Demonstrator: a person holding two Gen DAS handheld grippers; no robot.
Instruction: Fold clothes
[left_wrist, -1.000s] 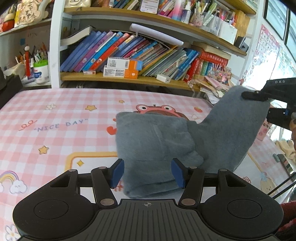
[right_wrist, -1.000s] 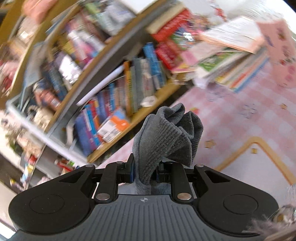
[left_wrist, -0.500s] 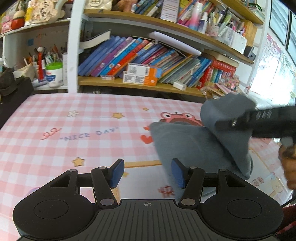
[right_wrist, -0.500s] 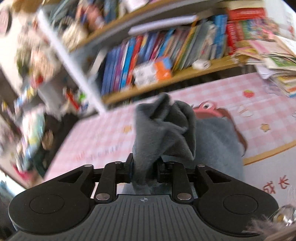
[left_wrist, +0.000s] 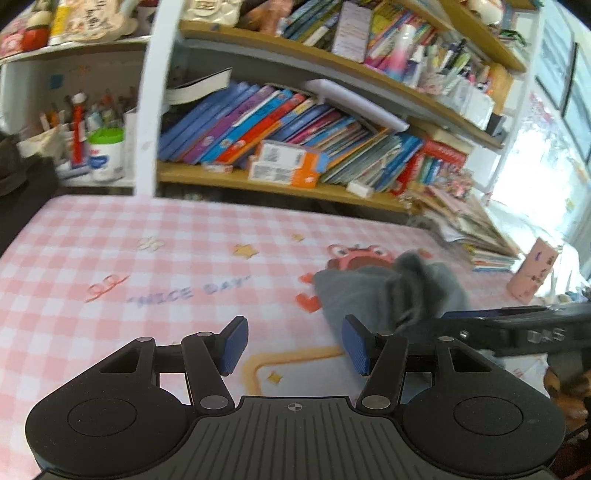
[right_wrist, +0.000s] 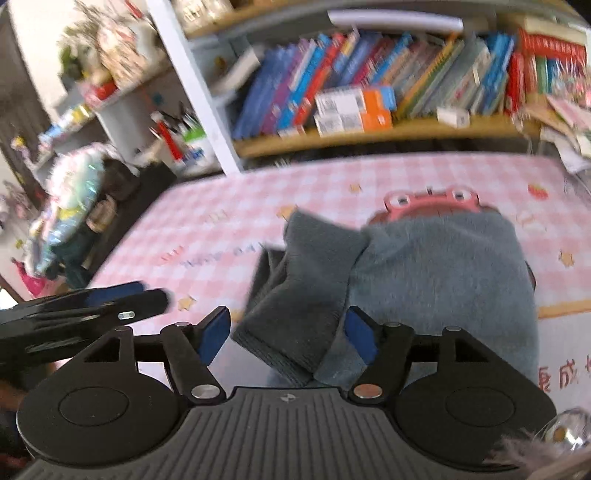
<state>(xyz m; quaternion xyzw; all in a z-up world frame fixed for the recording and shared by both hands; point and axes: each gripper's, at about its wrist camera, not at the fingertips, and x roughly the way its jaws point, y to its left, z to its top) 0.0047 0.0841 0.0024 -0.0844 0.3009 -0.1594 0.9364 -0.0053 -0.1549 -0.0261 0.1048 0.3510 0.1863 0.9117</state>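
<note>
Grey garment: lies folded on the pink checked tablecloth, partly covering a printed cartoon crab. One sleeve end is draped over its left side, cuff nearest the camera.

Right gripper: its jaws have just been opening and stand apart; the cuff sits between the blue pads, which do not press on it.

Left gripper: jaws apart, nothing between them, above bare cloth to the left of the garment.

Bookshelf: behind the table, crowded with books.
</note>
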